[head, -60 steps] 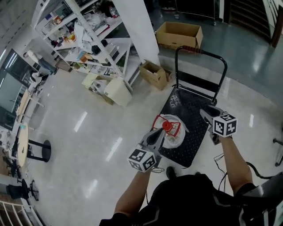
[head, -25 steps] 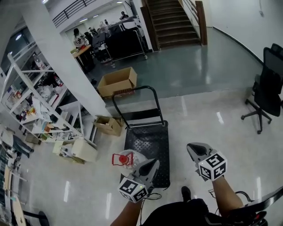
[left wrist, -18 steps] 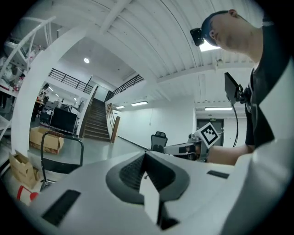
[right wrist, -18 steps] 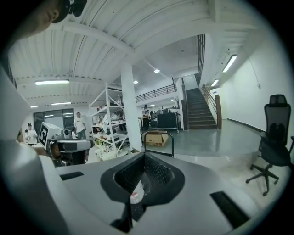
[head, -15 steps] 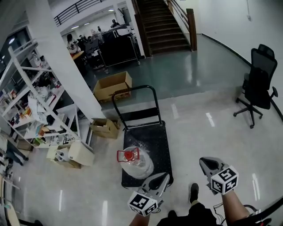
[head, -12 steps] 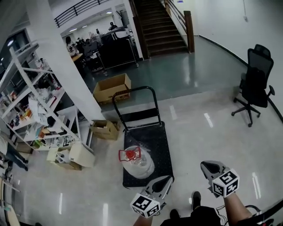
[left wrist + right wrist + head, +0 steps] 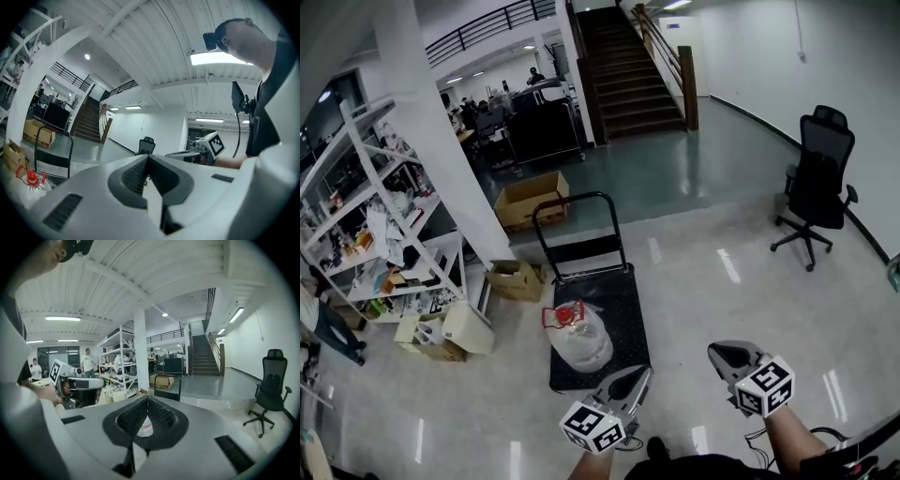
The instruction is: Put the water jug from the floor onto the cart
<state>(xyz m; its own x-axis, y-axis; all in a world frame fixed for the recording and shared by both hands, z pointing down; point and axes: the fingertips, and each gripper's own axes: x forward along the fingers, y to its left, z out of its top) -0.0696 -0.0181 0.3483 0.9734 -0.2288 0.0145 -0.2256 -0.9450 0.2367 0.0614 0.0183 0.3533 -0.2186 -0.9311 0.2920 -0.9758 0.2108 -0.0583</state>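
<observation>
Glossy pale floor (image 7: 712,272) runs between cluttered shelving (image 7: 366,216) and an office chair (image 7: 816,187). The water jug (image 7: 577,339) stands upright on the near left part of the black cart (image 7: 623,309). Short of the cart, the left hand-held gripper (image 7: 636,377) and the right hand-held gripper (image 7: 724,354) each have their jaws pressed together and hold nothing.

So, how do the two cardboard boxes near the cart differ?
The far box, behind the cart, is larger than the near box, left of it. The far box stands on dark floor, the near box on pale floor beside the pillar. Both are brown, open on top.
</observation>
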